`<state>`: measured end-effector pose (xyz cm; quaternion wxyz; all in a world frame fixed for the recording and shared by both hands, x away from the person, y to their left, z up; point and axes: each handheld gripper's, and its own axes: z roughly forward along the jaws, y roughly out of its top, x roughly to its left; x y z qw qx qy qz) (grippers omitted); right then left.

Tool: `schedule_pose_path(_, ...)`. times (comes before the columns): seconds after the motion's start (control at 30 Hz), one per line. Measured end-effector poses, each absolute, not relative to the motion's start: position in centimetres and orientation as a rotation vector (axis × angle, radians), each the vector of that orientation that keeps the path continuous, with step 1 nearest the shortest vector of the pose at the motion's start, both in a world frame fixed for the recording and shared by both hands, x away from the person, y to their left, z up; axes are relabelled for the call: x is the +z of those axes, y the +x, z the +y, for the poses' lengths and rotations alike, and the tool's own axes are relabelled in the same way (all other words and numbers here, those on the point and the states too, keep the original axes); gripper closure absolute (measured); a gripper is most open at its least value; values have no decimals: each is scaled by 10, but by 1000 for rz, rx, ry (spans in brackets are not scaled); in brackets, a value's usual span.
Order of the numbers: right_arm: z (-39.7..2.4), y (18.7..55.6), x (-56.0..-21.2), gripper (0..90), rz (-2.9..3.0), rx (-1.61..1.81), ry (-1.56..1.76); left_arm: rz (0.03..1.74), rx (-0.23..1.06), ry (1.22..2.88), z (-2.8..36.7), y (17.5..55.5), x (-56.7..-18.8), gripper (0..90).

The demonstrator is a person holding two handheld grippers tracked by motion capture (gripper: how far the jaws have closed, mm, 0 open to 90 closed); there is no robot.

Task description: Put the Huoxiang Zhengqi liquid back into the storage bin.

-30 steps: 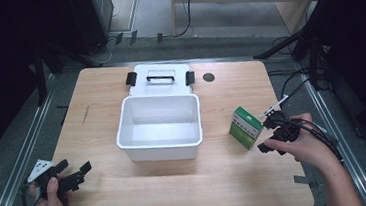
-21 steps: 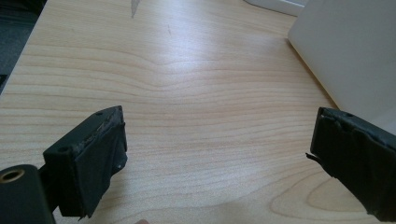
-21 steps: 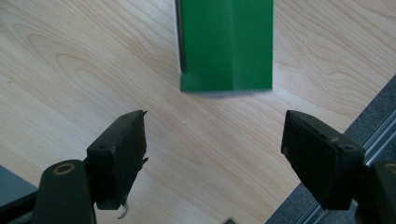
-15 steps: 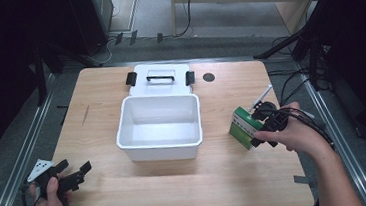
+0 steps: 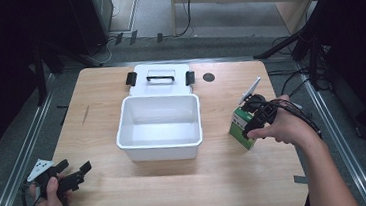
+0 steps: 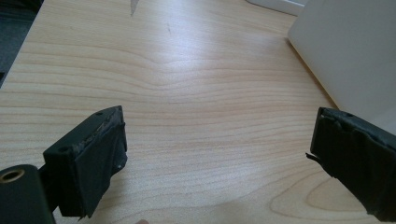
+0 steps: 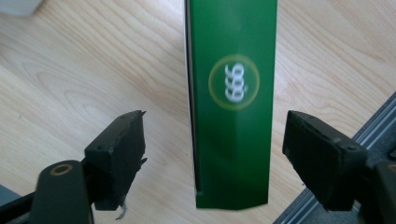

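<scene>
High view: pale wooden table (image 5: 144, 201) with rounded corners, seen from above. At mid-table, an open white rectangular plastic bin (image 5: 159, 127), inside bare. Just behind the bin and touching its far rim, a flat white lid (image 5: 158, 77) with a moulded handle and two black latches. Further right along the far edge, a small dark round hole (image 5: 209, 77) in the tabletop.

Right of the bin and apart from it, a small green cardboard box (image 5: 238, 126) with a white side panel, standing on the table. Directly over the box, the right gripper (image 5: 251, 122), held in the right hand (image 5: 278, 127), cable trailing off toward the table's right edge.

Right gripper view: the green box (image 7: 232, 102) upright between the two black jaws, a round yellow-ringed emblem on its face; jaws spread wide, a clear gap of bare wood on each side, neither pad touching the carton.

At the near left corner, the left gripper (image 5: 77, 173), held low in the left hand (image 5: 50, 200).

Left gripper view: jaws wide apart over bare woodgrain (image 6: 201, 116), nothing between them; the bin's white wall (image 6: 350, 51) at upper right.
</scene>
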<state>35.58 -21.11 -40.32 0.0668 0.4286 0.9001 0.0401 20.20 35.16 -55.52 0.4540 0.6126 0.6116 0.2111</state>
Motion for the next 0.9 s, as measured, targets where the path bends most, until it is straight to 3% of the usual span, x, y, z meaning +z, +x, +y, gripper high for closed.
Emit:
schedule_pose_path(0.23,-206,367,-405,376,2715,139,1340,1510,519,1511,352,202,-555,45)
schedule_pose_path(0.37,-204,371,-407,409,2736,155,1335,1511,517,1510,352,202,-555,45)
schedule_pose_path(0.57,-201,377,-410,580,2748,158,1335,1511,516,1510,352,202,-555,45)
schedule_pose_path(0.7,-201,377,-409,633,2747,154,1311,1512,516,1510,352,202,-555,45)
schedule_pose_path(0.9,-202,375,-405,644,2778,178,1216,1513,515,1512,352,202,-555,45)
